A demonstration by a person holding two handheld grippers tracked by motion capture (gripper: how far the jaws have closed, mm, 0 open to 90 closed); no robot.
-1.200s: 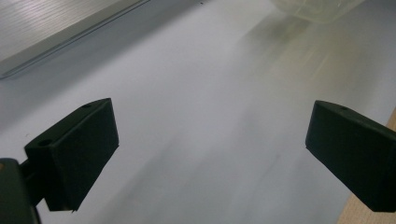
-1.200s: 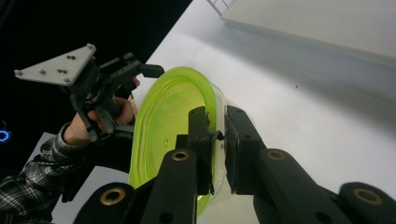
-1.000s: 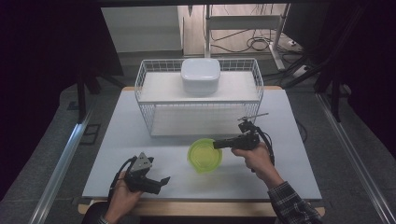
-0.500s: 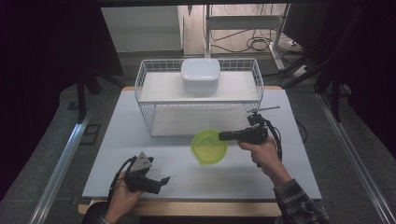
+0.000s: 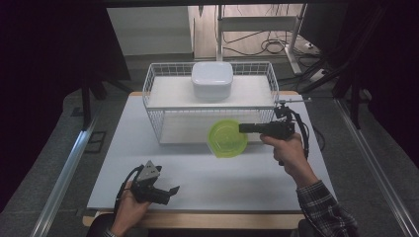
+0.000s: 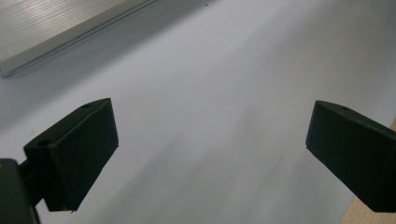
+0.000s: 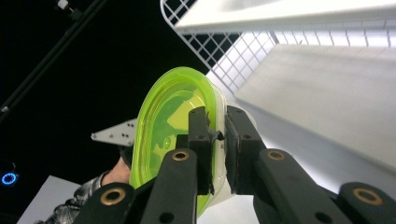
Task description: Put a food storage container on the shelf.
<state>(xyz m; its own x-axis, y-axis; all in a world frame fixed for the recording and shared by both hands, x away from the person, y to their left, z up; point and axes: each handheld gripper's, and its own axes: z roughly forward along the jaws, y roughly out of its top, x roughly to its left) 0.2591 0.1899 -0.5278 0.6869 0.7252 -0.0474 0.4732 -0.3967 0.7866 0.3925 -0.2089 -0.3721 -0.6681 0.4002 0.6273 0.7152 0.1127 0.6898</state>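
The right gripper (image 5: pixel 243 129) has its jaws clenched on the rim of a lime-green plastic bowl (image 5: pixel 227 138), holding it off the worktop (image 5: pixel 197 168) just in front of the white wire basket (image 5: pixel 163 123), at the right half of the basket's front wall. In the right gripper view the bowl (image 7: pixel 173 126) stands on edge, its hollow turned to that view's left, one jaw inside the rim and the other against the whitish outer wall, with the basket's mesh (image 7: pixel 224 46) close behind it. A white square lidded container (image 5: pixel 212 79) sits on the basket's upper shelf, near the middle and well above the bowl. The left gripper (image 5: pixel 170 191) rests low near the worktop's front edge, well apart from the basket and to its front left, held in the person's left hand (image 5: pixel 129 210). In the left gripper view its jaws stand released and wide apart, with bare white worktop (image 6: pixel 210 93) between them and nothing grasped.
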